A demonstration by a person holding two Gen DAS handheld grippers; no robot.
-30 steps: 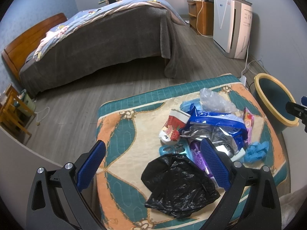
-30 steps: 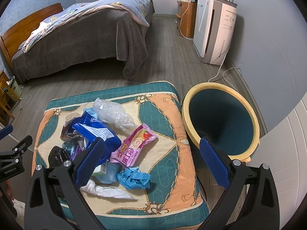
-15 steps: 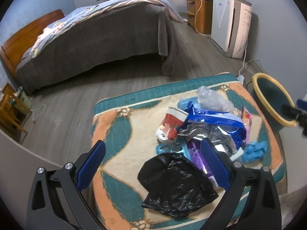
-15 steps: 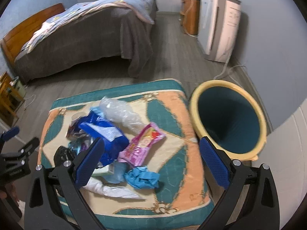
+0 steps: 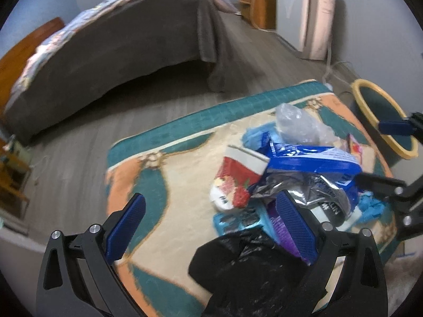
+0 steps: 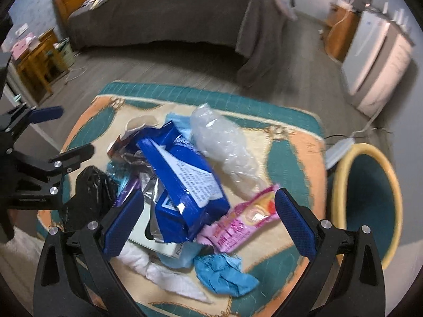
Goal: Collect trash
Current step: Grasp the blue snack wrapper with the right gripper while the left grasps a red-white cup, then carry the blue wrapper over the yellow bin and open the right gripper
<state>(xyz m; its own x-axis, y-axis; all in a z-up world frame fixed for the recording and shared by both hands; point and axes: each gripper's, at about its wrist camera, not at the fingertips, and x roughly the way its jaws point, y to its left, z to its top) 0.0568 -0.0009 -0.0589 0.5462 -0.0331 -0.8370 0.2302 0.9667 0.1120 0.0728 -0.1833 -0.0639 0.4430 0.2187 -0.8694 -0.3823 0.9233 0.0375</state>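
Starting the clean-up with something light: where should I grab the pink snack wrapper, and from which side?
Pinch the pink snack wrapper at its free end nearest the yellow-rimmed bin, coming from above on that side. It lies flat, and its other end sits against the blue bag. The open right hand-held gripper is already close.

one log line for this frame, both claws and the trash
left claw: open, empty | right claw: open, empty | trash pile: on mat | bin: beside mat
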